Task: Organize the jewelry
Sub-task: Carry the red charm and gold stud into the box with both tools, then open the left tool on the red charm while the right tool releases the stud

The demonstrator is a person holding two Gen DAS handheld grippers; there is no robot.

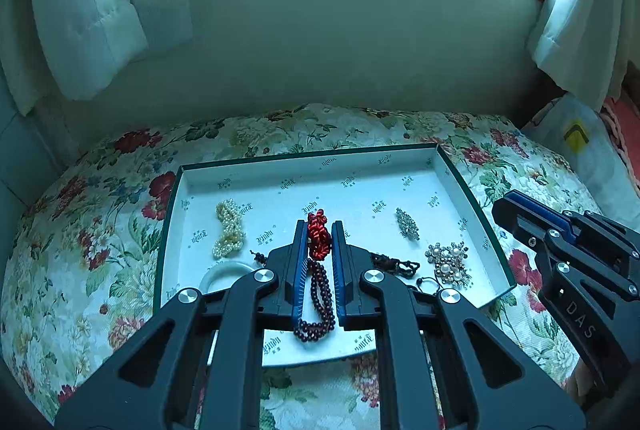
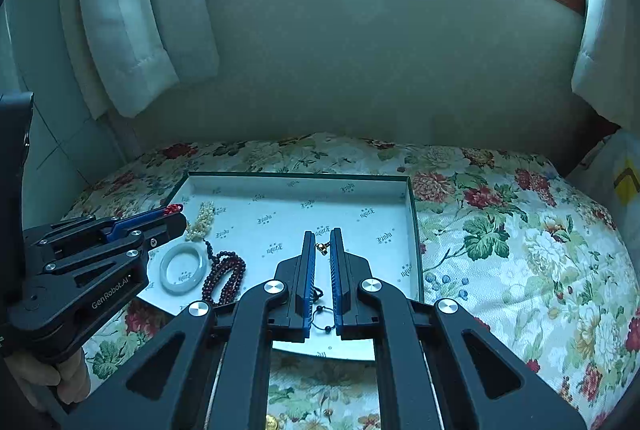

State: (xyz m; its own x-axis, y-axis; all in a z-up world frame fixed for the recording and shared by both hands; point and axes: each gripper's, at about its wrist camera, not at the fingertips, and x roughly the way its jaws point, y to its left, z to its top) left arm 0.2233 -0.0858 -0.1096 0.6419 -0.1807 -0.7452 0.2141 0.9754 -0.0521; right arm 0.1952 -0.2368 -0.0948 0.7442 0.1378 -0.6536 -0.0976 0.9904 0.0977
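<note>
My left gripper (image 1: pixel 319 226) is shut on a red knotted cord (image 1: pixel 319 236) over the white tray (image 1: pixel 452 173). Dark red beads (image 1: pixel 318 304) show between its fingers below the knot. In the right wrist view the left gripper (image 2: pixel 178 214) holds the red knot (image 2: pixel 173 209), and the dark red beads (image 2: pixel 226 280) lie on the tray floor. My right gripper (image 2: pixel 322 236) is shut on a thin black cord bracelet (image 2: pixel 319 310) with a small gold charm (image 2: pixel 322 248). The right gripper (image 1: pixel 505 203) hangs over the tray's right rim.
In the tray lie a pearl bracelet (image 1: pixel 230 230), a white bangle (image 1: pixel 224 272), a rhinestone brooch (image 1: pixel 407 224), a pearl brooch (image 1: pixel 448 264) and a dark cord bracelet (image 1: pixel 394 266). The tray rests on a floral bedspread (image 1: pixel 100 230) below a wall and curtains. A plastic bag (image 1: pixel 580 145) sits far right.
</note>
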